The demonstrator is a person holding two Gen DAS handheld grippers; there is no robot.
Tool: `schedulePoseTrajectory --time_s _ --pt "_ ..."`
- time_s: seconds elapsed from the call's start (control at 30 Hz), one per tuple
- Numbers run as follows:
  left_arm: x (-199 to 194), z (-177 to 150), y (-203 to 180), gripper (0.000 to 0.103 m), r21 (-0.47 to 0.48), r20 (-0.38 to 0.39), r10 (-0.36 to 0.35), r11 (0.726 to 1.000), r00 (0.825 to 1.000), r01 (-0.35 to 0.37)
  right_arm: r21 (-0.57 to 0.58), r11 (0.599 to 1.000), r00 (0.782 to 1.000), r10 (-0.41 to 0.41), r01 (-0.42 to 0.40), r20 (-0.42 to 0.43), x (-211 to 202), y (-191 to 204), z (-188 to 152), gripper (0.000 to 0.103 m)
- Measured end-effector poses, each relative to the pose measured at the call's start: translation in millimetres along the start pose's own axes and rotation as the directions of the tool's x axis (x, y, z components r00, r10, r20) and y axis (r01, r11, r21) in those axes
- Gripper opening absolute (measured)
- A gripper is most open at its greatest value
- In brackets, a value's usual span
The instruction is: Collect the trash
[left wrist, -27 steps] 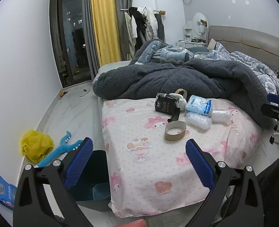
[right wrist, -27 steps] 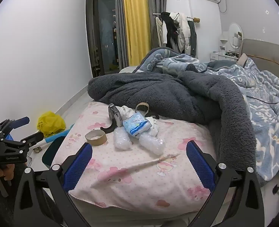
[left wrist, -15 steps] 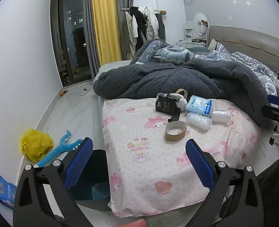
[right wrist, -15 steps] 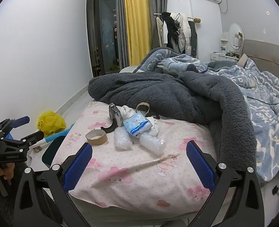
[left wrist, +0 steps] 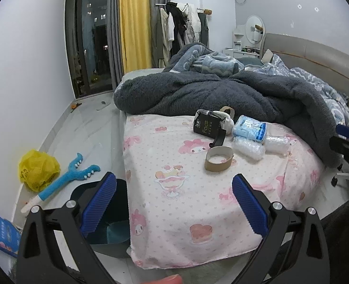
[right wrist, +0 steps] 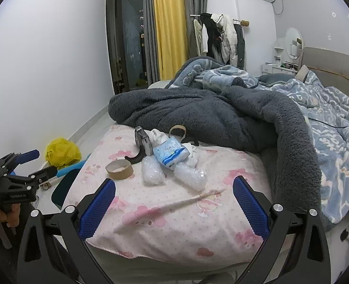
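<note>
Nothing shifted over last second — left gripper [left wrist: 173,190] and right gripper [right wrist: 174,193] both spread wide, empty. Trash untouched on pink patterned bed sheet [left wrist: 165,165]: brown cardboard tape ring [left wrist: 218,159], clear crumpled plastic bags [right wrist: 172,172] — collecting not yet begun.

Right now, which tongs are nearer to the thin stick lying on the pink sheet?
Right. The right tongs hover open just short of the stick; the left tongs are off to the left, beyond the bed.
</note>
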State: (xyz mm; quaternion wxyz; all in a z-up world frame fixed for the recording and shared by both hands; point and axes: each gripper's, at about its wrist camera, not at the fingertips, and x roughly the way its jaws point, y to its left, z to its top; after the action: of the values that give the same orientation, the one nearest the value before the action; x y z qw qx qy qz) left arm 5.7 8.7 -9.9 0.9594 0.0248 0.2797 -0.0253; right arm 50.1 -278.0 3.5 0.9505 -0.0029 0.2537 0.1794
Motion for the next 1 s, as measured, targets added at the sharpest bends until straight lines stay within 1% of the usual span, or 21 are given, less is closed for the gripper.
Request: schedulePoseTrajectory --time_s 0.1,0.17,0.37,0.77,0.9,1.0 --pt "-3.2 -0.6 -0.4 0.1 0.009 0.017 0.004 1.0 1.0 -0.004 0.006 1.0 1.0 0.005 -0.005 -0.002 0.0 -1.4 -1.7 0.1" --pt "-4.8 -0.6 -0.7 0.1 0.012 0.017 -0.014 1.0 1.0 0.014 0.013 1.0 1.0 0.006 -0.006 -0.011 0.7 -2.5 -1.9 0.1" --pt "-4.0 -0.5 0.0 0.1 0.011 0.009 -0.01 1.0 1.0 0.01 0.054 0.999 0.999 0.007 -0.006 -0.031 2.1 -7.9 -3.6 0.1" --pt "2.1 -1.9 5.7 0.1 0.005 -0.019 -0.006 1.0 1.0 0.006 0.057 0.998 0.999 0.011 -0.008 -0.041 6.0 -6.3 -2.8 0.1" --pt "3.6 -2.4 3.6 0.1 0.012 -0.024 -0.007 1.0 1.0 0.007 0.054 0.998 0.999 -0.015 0.018 -0.045 7.1 -5.5 -2.8 0.1" --pt "3.0 -2.7 2.9 0.1 0.014 -0.027 -0.015 1.0 1.0 0.015 0.046 0.999 0.999 -0.017 0.019 -0.048 7.6 -4.8 -2.5 0.1"
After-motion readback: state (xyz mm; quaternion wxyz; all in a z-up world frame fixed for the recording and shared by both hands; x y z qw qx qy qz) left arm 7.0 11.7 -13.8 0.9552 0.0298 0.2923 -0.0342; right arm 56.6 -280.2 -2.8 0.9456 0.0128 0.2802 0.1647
